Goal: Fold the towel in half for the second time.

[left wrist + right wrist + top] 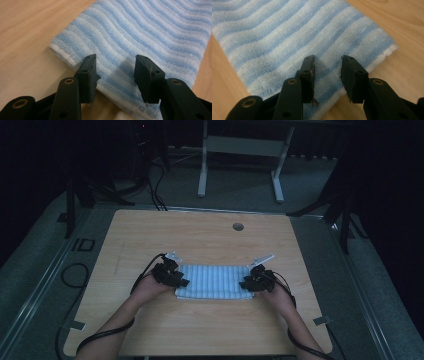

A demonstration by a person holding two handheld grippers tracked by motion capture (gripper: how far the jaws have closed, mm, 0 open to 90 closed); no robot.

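Observation:
A folded blue-and-white striped towel (pixel 214 281) lies flat on the wooden table (pixel 200 235), a little nearer the front than the middle. My left gripper (pixel 176 276) sits at the towel's left end and my right gripper (pixel 250 281) at its right end. In the left gripper view the towel (pixel 140 35) lies under my left gripper (pixel 115 72), whose jaws stand apart over the near edge with nothing pinched. In the right gripper view the towel (pixel 294 37) lies likewise beneath my right gripper (pixel 327 71), its jaws parted above the striped cloth.
A round cable hole (pixel 238 226) sits near the table's far edge. Black cables (pixel 75 275) trail off the left side onto the floor. A white desk frame (pixel 240 150) stands beyond the table.

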